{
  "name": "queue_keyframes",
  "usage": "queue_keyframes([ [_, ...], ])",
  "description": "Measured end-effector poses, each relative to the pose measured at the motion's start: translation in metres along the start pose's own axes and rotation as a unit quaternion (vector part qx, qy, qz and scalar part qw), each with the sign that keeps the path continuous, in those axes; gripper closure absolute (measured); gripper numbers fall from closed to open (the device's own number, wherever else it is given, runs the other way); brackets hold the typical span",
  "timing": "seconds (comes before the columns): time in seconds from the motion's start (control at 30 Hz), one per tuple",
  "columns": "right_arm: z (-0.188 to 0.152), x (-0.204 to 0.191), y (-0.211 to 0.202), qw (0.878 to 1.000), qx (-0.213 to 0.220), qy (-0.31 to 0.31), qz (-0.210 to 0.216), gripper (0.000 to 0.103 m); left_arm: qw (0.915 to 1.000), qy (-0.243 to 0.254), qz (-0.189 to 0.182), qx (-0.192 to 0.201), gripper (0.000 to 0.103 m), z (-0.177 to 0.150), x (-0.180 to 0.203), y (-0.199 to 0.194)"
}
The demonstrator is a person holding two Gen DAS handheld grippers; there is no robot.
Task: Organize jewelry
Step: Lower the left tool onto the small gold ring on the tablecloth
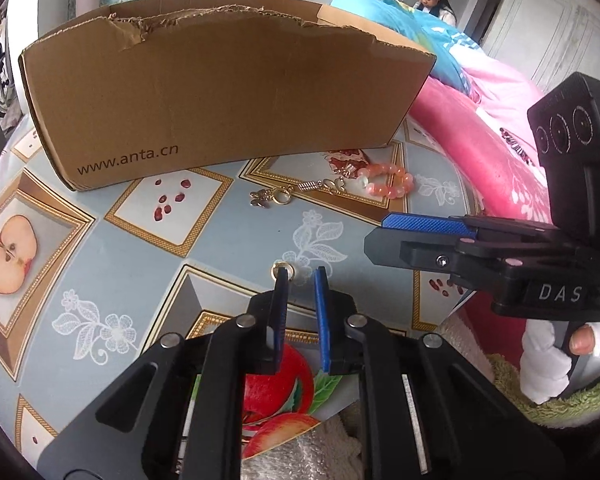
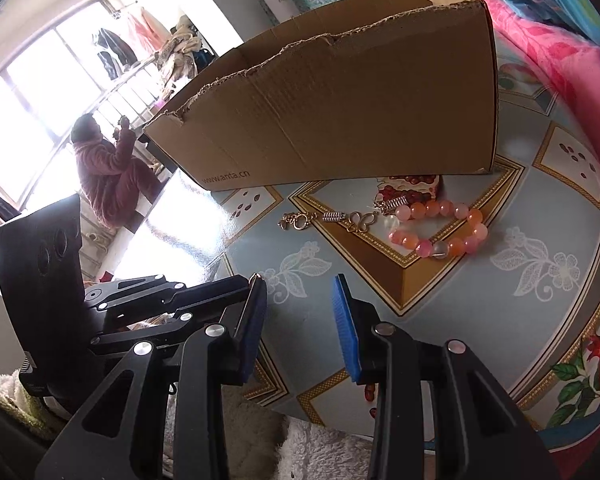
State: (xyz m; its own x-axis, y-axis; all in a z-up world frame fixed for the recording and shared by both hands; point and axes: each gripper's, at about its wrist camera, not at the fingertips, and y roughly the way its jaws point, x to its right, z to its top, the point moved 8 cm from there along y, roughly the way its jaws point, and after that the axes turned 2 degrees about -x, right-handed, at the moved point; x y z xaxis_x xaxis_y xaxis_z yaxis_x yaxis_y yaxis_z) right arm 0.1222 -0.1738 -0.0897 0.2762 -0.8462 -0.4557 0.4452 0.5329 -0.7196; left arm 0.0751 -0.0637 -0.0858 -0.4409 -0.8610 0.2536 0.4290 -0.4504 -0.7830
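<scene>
- Left wrist view: the left tool [image 1: 303, 276] points down at a desk [image 1: 228, 248] covered in a fruit-and-flower patterned cloth.
- Its two fingers stand close together with a narrow gap; nothing is clamped between the pads.
- A small gold ring [image 1: 283, 269] lies on the desk at the tip of the left finger, touching or just beside it; which one cannot be told.
- Farther back lie a gold chain [image 1: 296, 193] with charms and a pink bead bracelet [image 1: 388, 181], side by side, just in front of a torn cardboard box [image 1: 220, 92].
- The right tool [image 1: 388, 236] enters from the right edge, seen side-on, above the desk. A gloved hand [image 1: 548, 364] shows below it.
- A pink bed [image 1: 460, 128] sits behind the desk, with a person at its far end.
- Right wrist view: the right tool [image 2: 300, 304] hangs over the desk [image 2: 500, 300], its fingers apart and holding nothing.
- The chain [image 2: 332, 218] and bracelet [image 2: 444, 226] lie ahead of it, well clear of the fingers, in front of the box [image 2: 340, 112].
- The left tool [image 2: 248, 284] reaches in from the left; the ring [image 2: 254, 278] glints at its tip.
- A person crouches by a bright window at far left.
</scene>
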Motion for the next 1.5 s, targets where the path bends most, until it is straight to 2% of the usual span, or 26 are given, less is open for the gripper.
queue_keyframes([
  [0.1, -0.002, 0.002, 0.001, 1.0, -0.003, 0.006, 0.0, 0.069, 0.9996, -0.009, -0.027, 0.005, 0.091, 0.001, 0.002, 0.002],
  [0.2, -0.004, 0.004, 0.002, 1.0, -0.007, 0.013, -0.001, 0.069, 0.9992, -0.001, -0.038, 0.013, 0.091, 0.003, 0.007, 0.0],
  [0.33, -0.003, 0.003, 0.004, 1.0, -0.011, 0.015, -0.001, 0.069, 0.9987, 0.04, -0.003, 0.031, 0.091, 0.008, 0.01, -0.008],
  [0.5, -0.003, 0.001, 0.008, 1.0, -0.018, 0.011, 0.0, 0.069, 0.9942, 0.098, 0.04, 0.02, 0.09, 0.009, 0.006, -0.003],
  [0.7, -0.001, -0.001, 0.01, 1.0, -0.017, 0.006, -0.003, 0.069, 0.9882, 0.148, 0.039, -0.002, 0.09, 0.005, 0.004, 0.005],
  [0.97, 0.0, 0.001, 0.012, 1.0, -0.019, 0.009, -0.006, 0.069, 0.983, 0.18, 0.036, -0.005, 0.09, 0.007, 0.007, 0.009],
  [1.23, 0.0, 0.0, 0.011, 1.0, -0.017, 0.007, -0.007, 0.069, 0.9843, 0.171, 0.043, 0.001, 0.092, 0.007, 0.006, 0.009],
  [1.37, 0.003, -0.002, 0.007, 1.0, -0.005, -0.007, -0.016, 0.069, 0.9896, 0.137, 0.044, 0.003, 0.092, 0.008, -0.001, 0.007],
  [1.5, 0.009, -0.01, 0.007, 0.999, 0.008, -0.039, -0.031, 0.069, 0.993, 0.1, 0.06, 0.011, 0.092, 0.011, -0.013, 0.0],
])
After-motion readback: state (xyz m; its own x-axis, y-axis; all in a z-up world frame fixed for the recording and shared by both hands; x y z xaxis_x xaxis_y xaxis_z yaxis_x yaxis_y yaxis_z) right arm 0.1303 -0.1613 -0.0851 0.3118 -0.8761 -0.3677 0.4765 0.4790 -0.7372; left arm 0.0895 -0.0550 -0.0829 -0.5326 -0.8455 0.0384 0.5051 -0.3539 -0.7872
